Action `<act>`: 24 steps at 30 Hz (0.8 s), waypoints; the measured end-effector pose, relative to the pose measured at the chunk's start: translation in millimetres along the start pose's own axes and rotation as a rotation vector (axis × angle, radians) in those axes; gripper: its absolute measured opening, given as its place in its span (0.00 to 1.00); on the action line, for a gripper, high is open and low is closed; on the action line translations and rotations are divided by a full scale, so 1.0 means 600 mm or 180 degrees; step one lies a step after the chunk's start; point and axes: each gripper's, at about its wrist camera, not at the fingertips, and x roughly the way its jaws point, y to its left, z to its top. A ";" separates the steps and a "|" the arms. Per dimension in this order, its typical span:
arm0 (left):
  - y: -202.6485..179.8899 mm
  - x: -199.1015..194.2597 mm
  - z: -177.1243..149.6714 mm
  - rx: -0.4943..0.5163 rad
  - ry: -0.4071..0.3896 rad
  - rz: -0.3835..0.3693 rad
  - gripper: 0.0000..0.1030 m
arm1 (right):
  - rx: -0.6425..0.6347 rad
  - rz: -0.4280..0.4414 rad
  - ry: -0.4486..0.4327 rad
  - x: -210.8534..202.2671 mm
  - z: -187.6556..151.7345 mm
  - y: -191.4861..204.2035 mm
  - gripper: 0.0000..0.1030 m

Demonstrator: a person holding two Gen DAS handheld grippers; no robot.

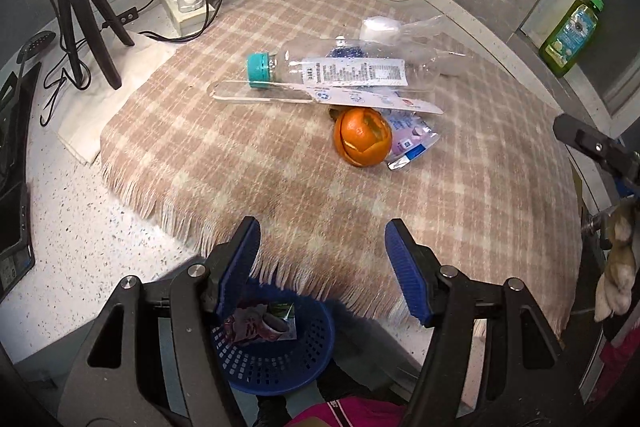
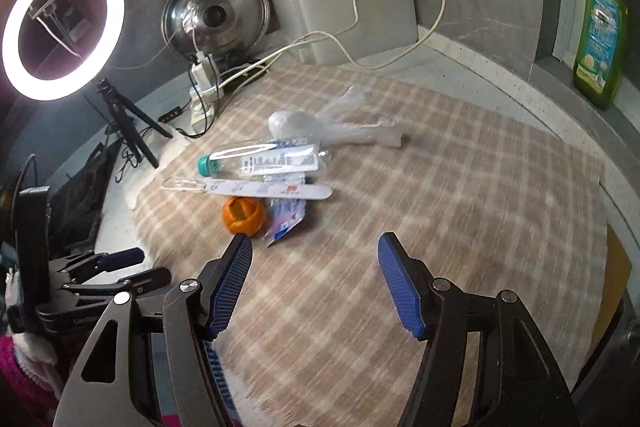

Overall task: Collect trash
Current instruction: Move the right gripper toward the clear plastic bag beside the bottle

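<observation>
With both the left gripper (image 1: 322,267) and right gripper (image 2: 314,281) wide and empty, reach for the orange peel (image 1: 362,137) mid-cloth, then drop it into the blue basket (image 1: 280,363).

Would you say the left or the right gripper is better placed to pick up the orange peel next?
Probably the right gripper: open, empty, with the orange peel just beyond its fingertips. The left gripper, also open, sits farther back, over the blue basket.
</observation>
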 end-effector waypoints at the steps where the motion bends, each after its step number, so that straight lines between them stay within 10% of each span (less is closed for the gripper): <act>1: -0.004 0.004 0.005 -0.0004 0.0004 0.0003 0.65 | -0.0038 0.0002 0.0001 0.004 0.012 -0.009 0.63; 24: -0.046 0.094 0.075 -0.0175 0.0193 0.0186 0.65 | -0.1325 0.0167 0.0648 0.207 0.163 -0.050 0.63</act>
